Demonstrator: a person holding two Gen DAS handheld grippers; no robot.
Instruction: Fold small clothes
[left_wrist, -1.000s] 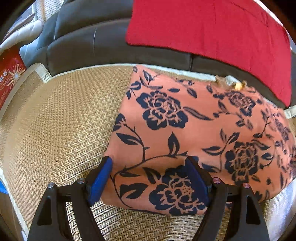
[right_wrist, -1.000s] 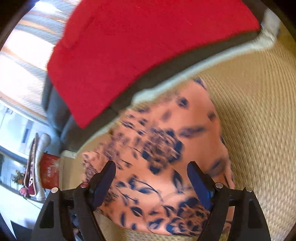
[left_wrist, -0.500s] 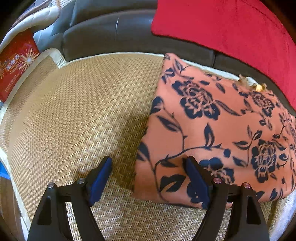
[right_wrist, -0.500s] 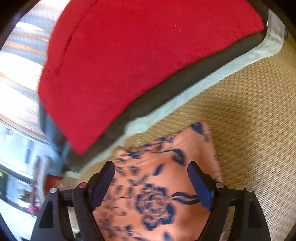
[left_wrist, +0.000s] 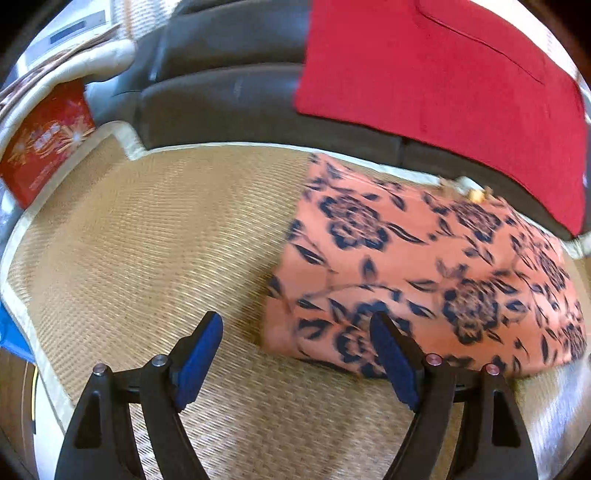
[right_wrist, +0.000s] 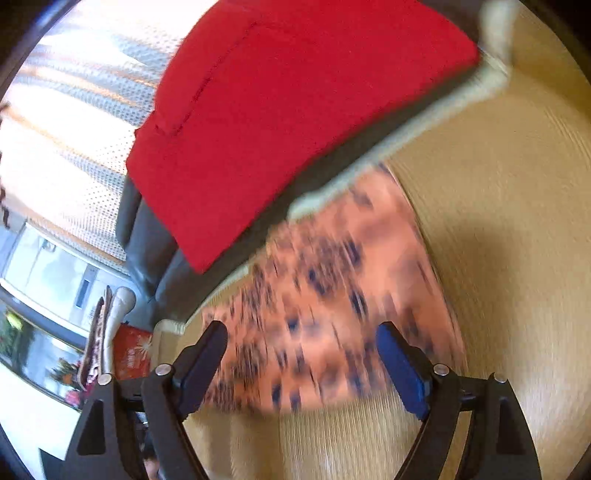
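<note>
A folded orange garment with dark blue flowers (left_wrist: 417, 269) lies on the woven straw mat (left_wrist: 147, 251), close to the sofa edge. My left gripper (left_wrist: 295, 332) hovers open above the garment's near left corner, nothing between its blue pads (left_wrist: 199, 350). In the right wrist view the same orange garment (right_wrist: 332, 295) is blurred by motion. My right gripper (right_wrist: 299, 350) stands open over its near edge, holding nothing.
A red cloth (left_wrist: 443, 85) hangs over the dark sofa back (left_wrist: 221, 92) behind the mat; the red cloth (right_wrist: 288, 118) also fills the top of the right wrist view. A red printed box (left_wrist: 44, 140) leans at the mat's far left corner.
The left gripper drew back and left off the garment, so more bare mat shows. The right gripper swung away and back over the garment, its view now blurred.
</note>
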